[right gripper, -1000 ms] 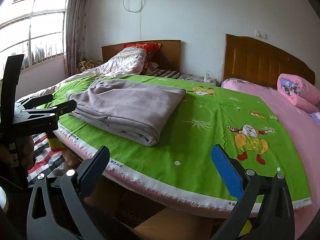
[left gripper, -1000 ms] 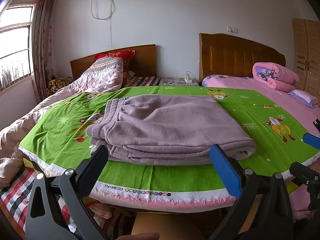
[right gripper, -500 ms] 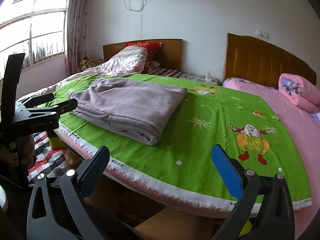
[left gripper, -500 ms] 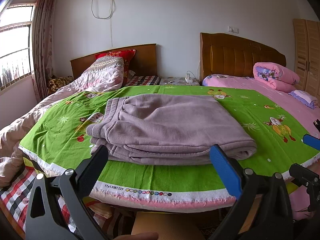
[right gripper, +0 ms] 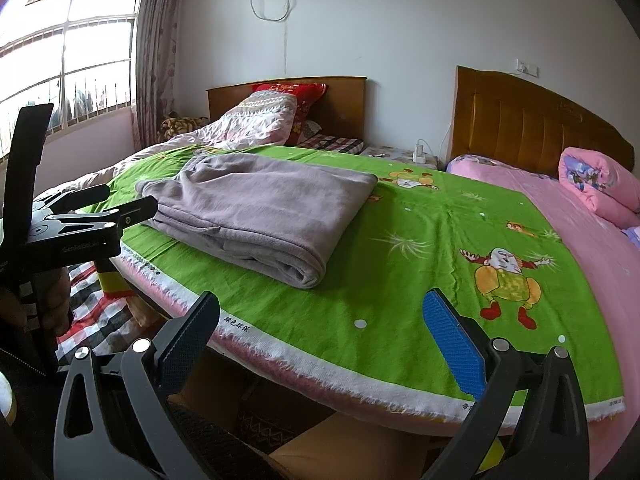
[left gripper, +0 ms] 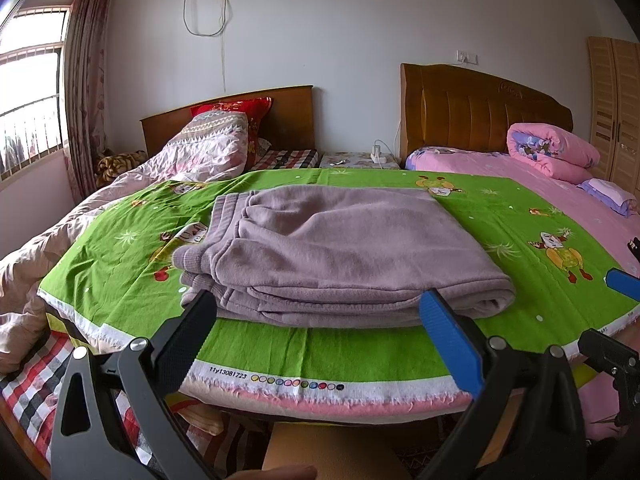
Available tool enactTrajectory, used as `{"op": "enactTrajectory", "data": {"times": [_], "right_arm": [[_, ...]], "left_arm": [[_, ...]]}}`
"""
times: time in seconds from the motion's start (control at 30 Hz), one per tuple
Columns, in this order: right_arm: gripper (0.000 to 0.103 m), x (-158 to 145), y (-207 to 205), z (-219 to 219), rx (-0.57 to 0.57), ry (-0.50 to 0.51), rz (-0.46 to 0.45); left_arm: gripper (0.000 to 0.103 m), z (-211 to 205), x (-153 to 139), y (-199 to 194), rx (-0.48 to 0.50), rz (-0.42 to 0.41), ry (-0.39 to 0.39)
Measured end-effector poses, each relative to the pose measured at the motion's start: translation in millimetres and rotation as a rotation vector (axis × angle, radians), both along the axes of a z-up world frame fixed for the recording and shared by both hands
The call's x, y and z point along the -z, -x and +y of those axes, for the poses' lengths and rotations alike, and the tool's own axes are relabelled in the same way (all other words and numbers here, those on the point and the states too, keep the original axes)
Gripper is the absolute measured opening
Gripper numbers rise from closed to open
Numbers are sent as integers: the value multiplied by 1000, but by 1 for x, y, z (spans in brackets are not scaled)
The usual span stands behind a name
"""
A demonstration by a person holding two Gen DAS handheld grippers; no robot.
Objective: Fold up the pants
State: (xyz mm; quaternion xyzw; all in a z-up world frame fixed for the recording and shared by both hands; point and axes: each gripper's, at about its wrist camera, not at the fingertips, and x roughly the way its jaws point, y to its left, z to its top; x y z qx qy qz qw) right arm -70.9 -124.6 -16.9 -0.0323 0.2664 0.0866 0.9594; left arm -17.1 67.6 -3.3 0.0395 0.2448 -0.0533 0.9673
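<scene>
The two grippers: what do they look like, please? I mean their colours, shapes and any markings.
Both look alike. The left gripper and the right gripper each have a black frame with triangular cut-outs and silver round bolts. On each, one finger carries a black textured pad and the other a blue ribbed pad. Faint lettering shows on the left gripper's body in the right wrist view; I cannot read it.
</scene>
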Motion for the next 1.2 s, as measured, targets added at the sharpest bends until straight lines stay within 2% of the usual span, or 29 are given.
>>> {"op": "enactTrajectory", "data": {"times": [1.2], "right_arm": [[98, 0, 0, 1, -1, -1, 2]], "left_arm": [[102, 0, 3, 4, -10, 3, -2]]}}
